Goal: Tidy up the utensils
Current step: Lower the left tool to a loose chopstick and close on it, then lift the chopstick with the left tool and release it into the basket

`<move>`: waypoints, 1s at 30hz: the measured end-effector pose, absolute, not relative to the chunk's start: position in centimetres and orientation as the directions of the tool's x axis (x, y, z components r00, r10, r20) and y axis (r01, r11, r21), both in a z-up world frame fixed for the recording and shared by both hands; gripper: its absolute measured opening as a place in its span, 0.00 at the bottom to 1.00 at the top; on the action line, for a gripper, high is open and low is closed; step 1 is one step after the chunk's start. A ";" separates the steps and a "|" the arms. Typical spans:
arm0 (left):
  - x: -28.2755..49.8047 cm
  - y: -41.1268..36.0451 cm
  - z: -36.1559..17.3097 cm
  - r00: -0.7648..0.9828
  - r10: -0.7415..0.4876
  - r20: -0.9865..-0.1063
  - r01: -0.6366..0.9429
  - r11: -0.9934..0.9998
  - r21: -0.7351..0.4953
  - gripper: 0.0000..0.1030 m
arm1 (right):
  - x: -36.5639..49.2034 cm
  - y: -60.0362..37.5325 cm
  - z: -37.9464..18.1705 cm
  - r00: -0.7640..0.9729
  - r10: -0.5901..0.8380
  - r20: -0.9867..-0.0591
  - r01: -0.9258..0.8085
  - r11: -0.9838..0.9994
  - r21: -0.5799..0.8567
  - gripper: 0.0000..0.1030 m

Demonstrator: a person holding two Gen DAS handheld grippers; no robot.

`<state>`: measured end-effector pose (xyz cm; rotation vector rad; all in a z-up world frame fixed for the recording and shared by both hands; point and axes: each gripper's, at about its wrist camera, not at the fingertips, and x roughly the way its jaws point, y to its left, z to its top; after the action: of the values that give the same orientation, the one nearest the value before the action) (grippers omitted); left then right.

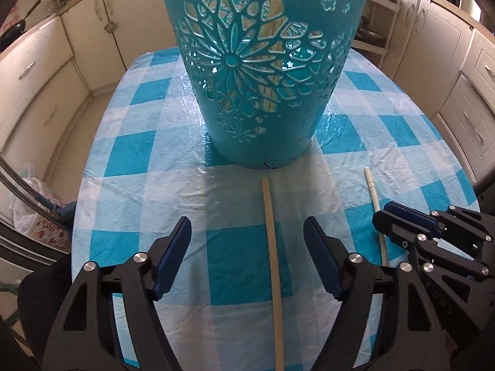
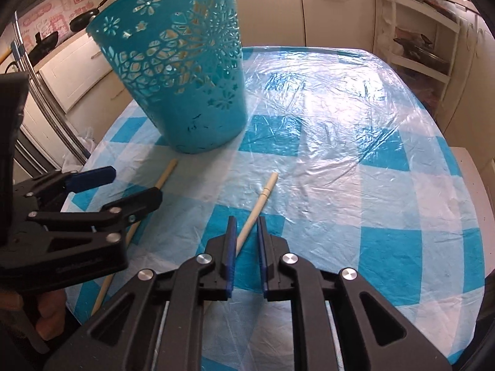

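Note:
A teal cut-out basket [image 1: 263,71] stands on the checked table; it also shows in the right wrist view [image 2: 185,86]. Wooden utensils show through its holes. A flat wooden handle [image 1: 273,262] lies on the table between the wide-open fingers of my left gripper [image 1: 247,232], untouched. It shows again in the right wrist view [image 2: 164,176]. A pale round handle [image 2: 256,207] lies to its right, also seen in the left wrist view [image 1: 372,191]. My right gripper [image 2: 246,219] has its jaws narrowly apart around this handle, not clamped.
The table [image 2: 355,142] carries a blue-and-white checked cloth under clear plastic. Cream kitchen cabinets [image 1: 448,71] surround it. Pans [image 2: 83,20] hang on the left wall. A shelf unit [image 2: 414,43] stands at the far right.

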<state>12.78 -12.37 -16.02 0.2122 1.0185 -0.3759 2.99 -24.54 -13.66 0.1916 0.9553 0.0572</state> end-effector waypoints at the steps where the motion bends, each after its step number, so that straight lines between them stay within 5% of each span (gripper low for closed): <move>1: 12.9 -12.5 -16.2 0.461 -0.206 -0.863 0.401 0.916 -0.005 0.61 | 3.0 -24.6 -13.7 0.580 0.138 -0.803 0.034 0.981 0.193 0.16; 6: 12.7 -13.2 -16.6 0.460 -0.204 -0.864 0.416 0.909 0.007 0.29 | 3.1 -24.6 -13.9 0.591 0.153 -0.792 0.036 0.976 0.215 0.17; 8: 12.5 -13.5 -16.6 0.448 -0.221 -0.866 0.436 0.900 -0.004 0.05 | 3.2 -24.5 -13.8 0.594 0.149 -0.791 0.034 0.977 0.210 0.17; 20: 11.0 -8.5 -10.0 0.476 -0.431 -0.767 0.437 0.872 -0.219 0.05 | 3.2 -24.5 -13.8 0.609 0.169 -0.775 0.024 0.973 0.231 0.27; 30: 12.7 -6.0 3.8 0.680 -0.576 -0.454 0.480 0.818 -0.318 0.05 | 3.1 -24.4 -13.9 0.615 0.175 -0.768 0.019 0.971 0.236 0.31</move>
<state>12.69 -6.02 3.80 -0.1790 0.5690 -0.5960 3.08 -24.40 -13.90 0.2308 0.9055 0.0907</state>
